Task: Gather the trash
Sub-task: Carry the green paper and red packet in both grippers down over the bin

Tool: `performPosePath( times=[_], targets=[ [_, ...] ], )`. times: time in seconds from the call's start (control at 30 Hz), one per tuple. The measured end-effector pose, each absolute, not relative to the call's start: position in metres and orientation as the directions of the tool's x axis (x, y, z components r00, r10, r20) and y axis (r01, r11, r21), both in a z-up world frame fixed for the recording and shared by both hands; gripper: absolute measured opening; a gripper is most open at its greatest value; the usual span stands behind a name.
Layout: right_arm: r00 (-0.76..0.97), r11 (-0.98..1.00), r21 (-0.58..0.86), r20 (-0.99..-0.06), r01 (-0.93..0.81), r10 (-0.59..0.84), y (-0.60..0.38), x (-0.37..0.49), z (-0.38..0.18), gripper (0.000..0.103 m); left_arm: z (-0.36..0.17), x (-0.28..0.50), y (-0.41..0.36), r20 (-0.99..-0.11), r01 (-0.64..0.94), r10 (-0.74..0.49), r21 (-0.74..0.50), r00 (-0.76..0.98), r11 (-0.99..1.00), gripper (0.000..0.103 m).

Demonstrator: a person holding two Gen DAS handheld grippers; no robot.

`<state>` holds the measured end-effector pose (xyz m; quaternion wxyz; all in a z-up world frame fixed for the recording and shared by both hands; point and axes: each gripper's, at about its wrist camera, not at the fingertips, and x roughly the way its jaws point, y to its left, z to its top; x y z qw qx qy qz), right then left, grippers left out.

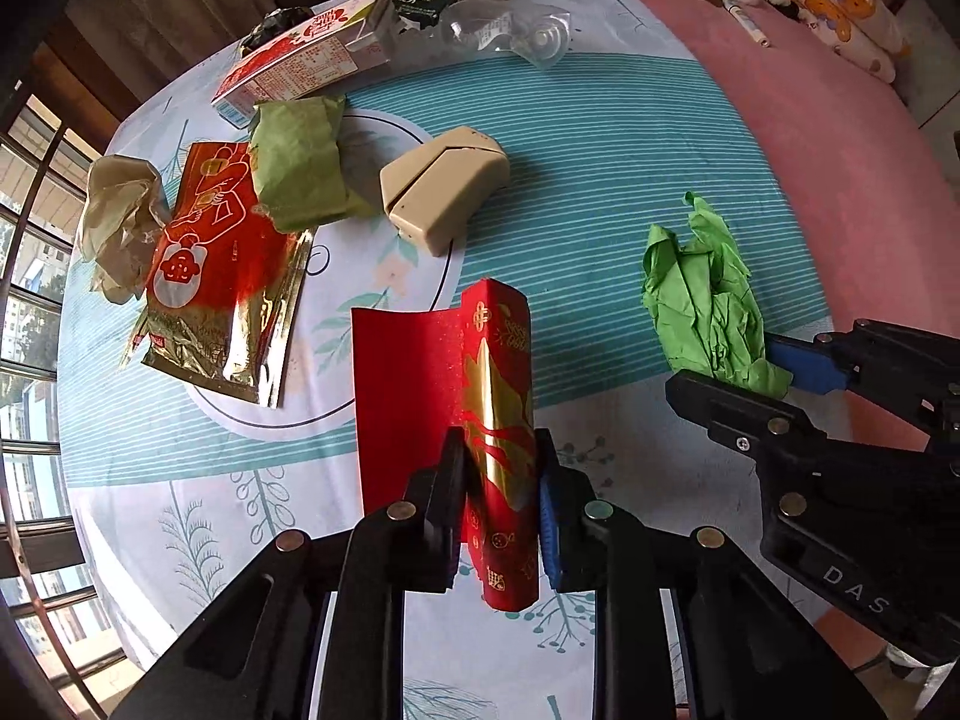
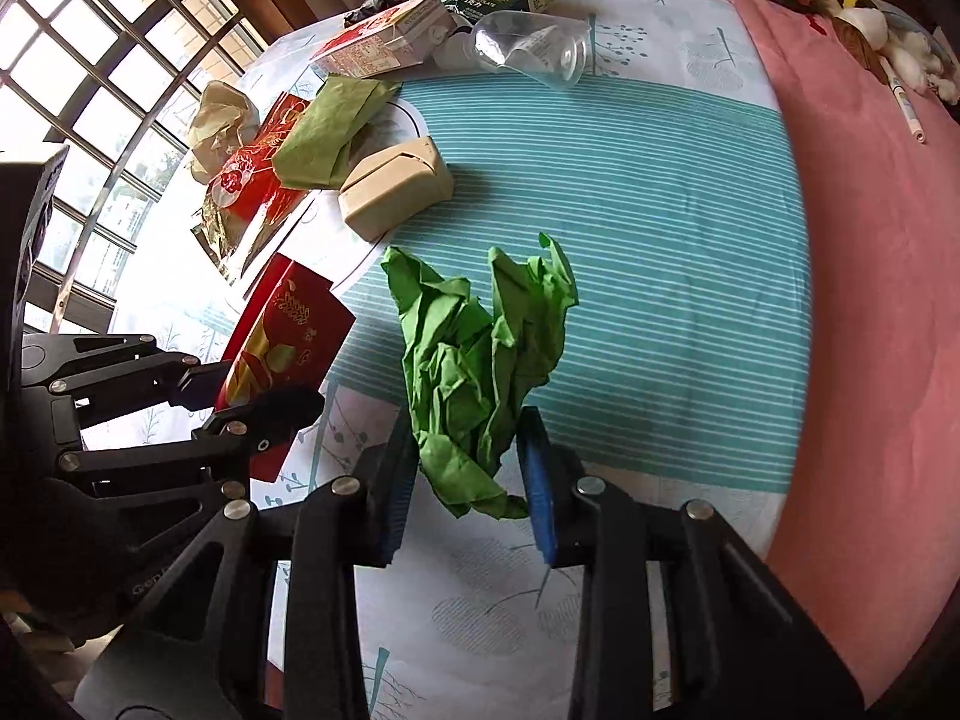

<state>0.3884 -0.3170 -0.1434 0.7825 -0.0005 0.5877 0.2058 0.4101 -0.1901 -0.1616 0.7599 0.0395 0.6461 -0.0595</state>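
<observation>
The curled red and gold foil-printed paper envelope (image 1: 498, 420) is being pinched by the left gripper (image 1: 501, 474), its jaws pressed against the sheet's bowed sides at the near edge of the round cloth-covered counter (image 1: 600, 192). The crumpled bright green tissue paper (image 2: 480, 360) is standing between the jaws of the right gripper (image 2: 471, 468), at the near right of the counter; in the right wrist view a gap is showing beside the right pad, so whether it is clenched on the paper cannot be told. Slipping is being risked on both sides: the envelope is glossy and springy and could be squeezed out of the pads, while the tissue is soft, thin and loosely wadded, so only a stray fold may be caught and the rest left behind or torn. The two grippers are being held near each other, so a bump is possible. Further trash is lying at the far left: a shiny red and gold foil pouch (image 1: 222, 276), a folded dull green paper wrapper (image 1: 300, 162), a crushed clear plastic bottle (image 1: 504, 30) and a smooth beige hard-plastic block (image 1: 444, 186).
</observation>
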Motion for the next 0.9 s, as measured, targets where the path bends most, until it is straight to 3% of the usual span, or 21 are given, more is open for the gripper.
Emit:
performPosePath(
  times=[0.47,0.9],
  targets=[
    [0.257,0.921,0.209,-0.918,-0.329,0.301,-0.288,0.339,-0.13,0.028,-0.144,0.358,-0.149,-0.978,0.093,-0.045,-0.027,0.206,0.995,0.02],
    [0.349,0.959,0.158,-0.907,-0.234,0.235,-0.223,0.247,-0.108,0.028,-0.113,0.265,-0.07,-0.955,0.187,-0.092,-0.039,0.283,0.982,0.02]
  ],
)
